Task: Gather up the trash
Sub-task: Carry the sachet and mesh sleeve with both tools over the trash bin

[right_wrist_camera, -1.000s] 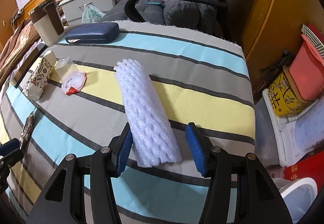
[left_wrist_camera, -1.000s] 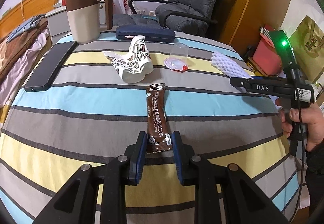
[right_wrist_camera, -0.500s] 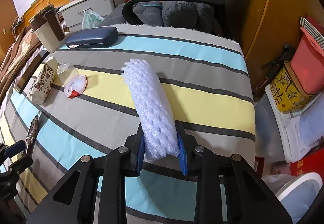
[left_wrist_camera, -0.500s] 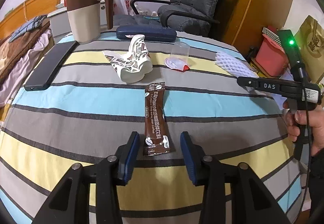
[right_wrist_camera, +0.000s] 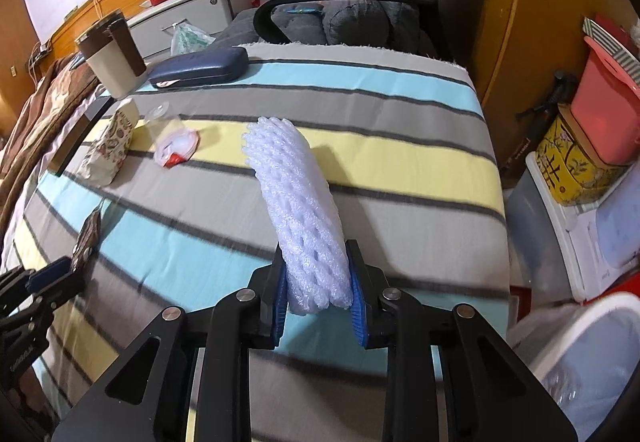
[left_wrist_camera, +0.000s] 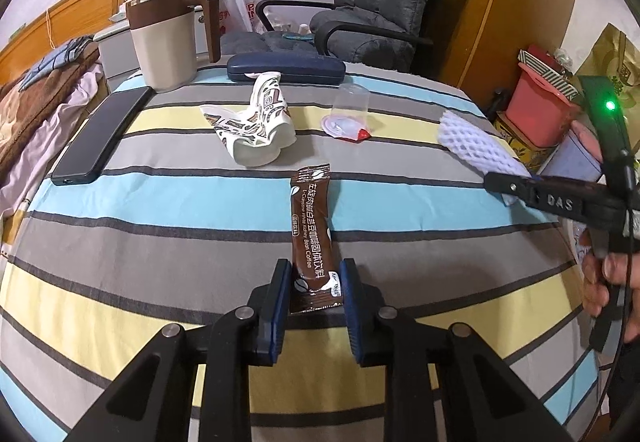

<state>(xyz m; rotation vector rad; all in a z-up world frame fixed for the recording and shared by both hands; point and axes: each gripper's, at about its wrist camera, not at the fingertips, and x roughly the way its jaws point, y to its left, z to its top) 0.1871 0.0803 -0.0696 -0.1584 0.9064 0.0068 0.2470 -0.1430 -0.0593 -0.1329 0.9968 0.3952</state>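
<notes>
A brown coffee sachet (left_wrist_camera: 312,226) lies on the striped tablecloth (left_wrist_camera: 160,202). My left gripper (left_wrist_camera: 316,282) is closing on its near end, and the blue pads touch both edges. My right gripper (right_wrist_camera: 318,278) is also closing, its pads squeezing the near end of a white foam net sleeve (right_wrist_camera: 296,194). The sleeve's far end tilts up off the cloth. The left wrist view shows that sleeve (left_wrist_camera: 472,142) at the right, with the right gripper (left_wrist_camera: 496,180) under a person's hand (left_wrist_camera: 604,282). A crumpled paper cup (left_wrist_camera: 256,122) and a clear plastic cup (left_wrist_camera: 348,114) lie farther back.
A lidded mug (left_wrist_camera: 168,42), a dark blue glasses case (left_wrist_camera: 286,68) and a black phone (left_wrist_camera: 100,134) sit along the far and left sides. A grey chair (left_wrist_camera: 372,10) stands behind the table. Beyond the right edge are a white bin (right_wrist_camera: 580,354) and stacked containers (right_wrist_camera: 600,114).
My left jaws opened around the sachet, then came back onto it. My right jaws went from wide open to pressed on the foam sleeve, which has shifted and tilted up.
</notes>
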